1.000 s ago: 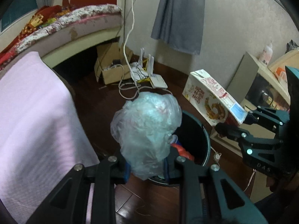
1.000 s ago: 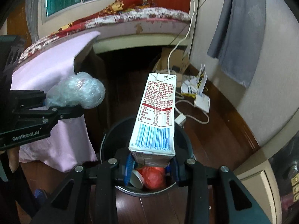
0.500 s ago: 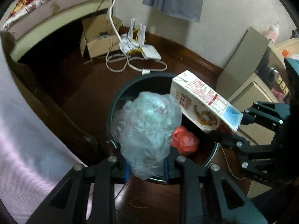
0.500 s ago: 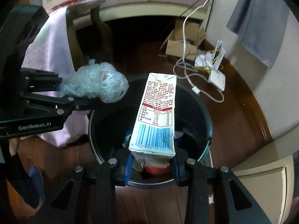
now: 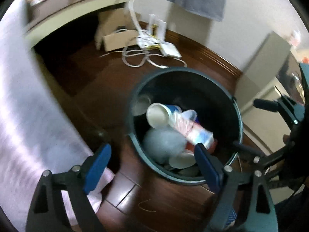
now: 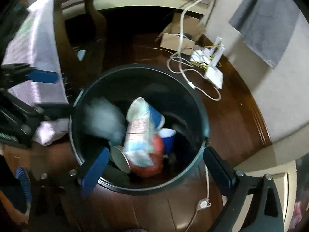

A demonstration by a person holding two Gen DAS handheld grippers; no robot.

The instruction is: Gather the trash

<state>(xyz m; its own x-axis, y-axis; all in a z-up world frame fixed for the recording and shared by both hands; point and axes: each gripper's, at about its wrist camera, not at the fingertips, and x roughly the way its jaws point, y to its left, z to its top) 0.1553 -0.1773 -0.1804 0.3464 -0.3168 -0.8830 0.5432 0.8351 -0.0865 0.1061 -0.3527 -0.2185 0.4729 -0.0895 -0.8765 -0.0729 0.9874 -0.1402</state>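
A bed with a patterned cover is seen at the top of the room, and a pale pink cloth is draped down the left side over a dark wooden floor. A grey cloth is hung on the wall. A dark round bin is stood on the floor below both grippers, with a cardboard box, a white router and coiled cable lying well beyond it by the wall. Inside the bin, a carton is seen tilted across the heap, blurred, with a crumpled plastic bag beside it, a blue-and-white paper cup on its side and something red underneath. The left gripper is held over the bin's near rim, its jaws opening, blue pads spread wide and nothing gripped between them. The right gripper is likewise held above the bin, its jaws opening with nothing clasped, the carton lying loose below.
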